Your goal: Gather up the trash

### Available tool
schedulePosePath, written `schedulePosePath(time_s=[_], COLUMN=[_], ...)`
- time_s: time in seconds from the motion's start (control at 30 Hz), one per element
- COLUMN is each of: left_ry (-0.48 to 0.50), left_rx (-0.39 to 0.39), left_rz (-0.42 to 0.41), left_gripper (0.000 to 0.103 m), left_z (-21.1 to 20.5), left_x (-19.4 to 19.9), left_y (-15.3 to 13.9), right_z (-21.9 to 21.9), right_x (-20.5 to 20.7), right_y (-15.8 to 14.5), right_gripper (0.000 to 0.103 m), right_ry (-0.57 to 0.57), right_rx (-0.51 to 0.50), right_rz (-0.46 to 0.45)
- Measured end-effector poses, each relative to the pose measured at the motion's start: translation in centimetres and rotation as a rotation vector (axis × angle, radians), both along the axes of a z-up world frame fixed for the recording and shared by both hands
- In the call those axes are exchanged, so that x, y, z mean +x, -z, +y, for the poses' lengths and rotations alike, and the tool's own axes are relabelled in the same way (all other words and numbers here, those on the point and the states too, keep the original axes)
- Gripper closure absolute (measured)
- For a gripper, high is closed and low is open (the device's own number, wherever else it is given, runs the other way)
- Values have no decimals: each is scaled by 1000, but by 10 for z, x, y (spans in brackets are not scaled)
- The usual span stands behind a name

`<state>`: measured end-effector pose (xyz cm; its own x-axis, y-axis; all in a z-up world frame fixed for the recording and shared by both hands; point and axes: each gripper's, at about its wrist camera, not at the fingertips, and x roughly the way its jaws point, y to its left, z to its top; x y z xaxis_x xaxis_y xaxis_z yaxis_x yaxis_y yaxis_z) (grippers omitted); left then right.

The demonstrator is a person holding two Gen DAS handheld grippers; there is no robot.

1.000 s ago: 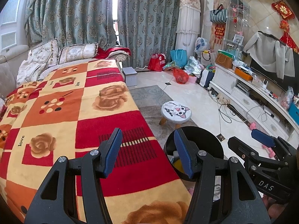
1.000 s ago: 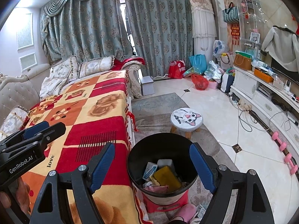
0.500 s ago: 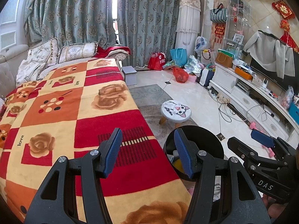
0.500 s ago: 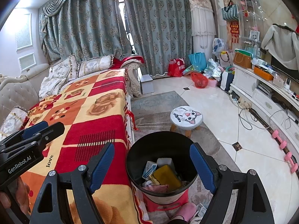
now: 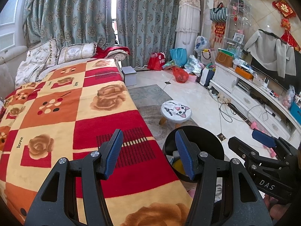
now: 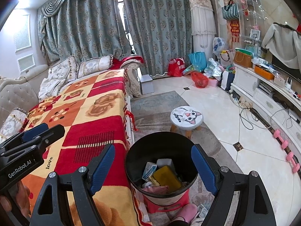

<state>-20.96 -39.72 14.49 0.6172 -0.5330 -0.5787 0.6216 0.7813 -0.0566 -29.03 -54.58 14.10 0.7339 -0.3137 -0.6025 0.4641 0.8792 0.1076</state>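
A: Trash (image 6: 161,177) sits in the black bin (image 6: 131,160) beside the blanket (image 6: 97,113), at six o'clock in the right wrist view. Anything shifted?

B: Nothing since a second ago; both hands hold still. I'd judge we're between pickups, or finished.

A: Jaws?

B: Right gripper (image 6: 153,167) has its jaws wide apart, empty, framing the bin below without touching. Left gripper (image 5: 148,155) is half apart, also empty, over the blanket's edge.

A: And the bin from the left?

B: At four o'clock, partly hidden behind the right-hand finger (image 5: 183,156).
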Motion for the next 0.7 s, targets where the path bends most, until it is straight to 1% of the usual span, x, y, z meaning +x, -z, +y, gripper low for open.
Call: schedulePosePath(time_s=[0.37,0.57,0.7], left_ry=[6,5,3], left_rx=[2,6,7], left_rz=[6,-5,0], left_gripper=[46,46,46], left_z=[-1,-2,2], left_x=[-2,-6,-1], left_y=[2,4,7], right_z=[-1,-1,2], right_x=[-1,-1,3], right_y=[1,3,6], right_gripper=[22,22,22], right_ry=[3,3,-1], right_rx=[3,4,1], right_rz=[3,10,23])
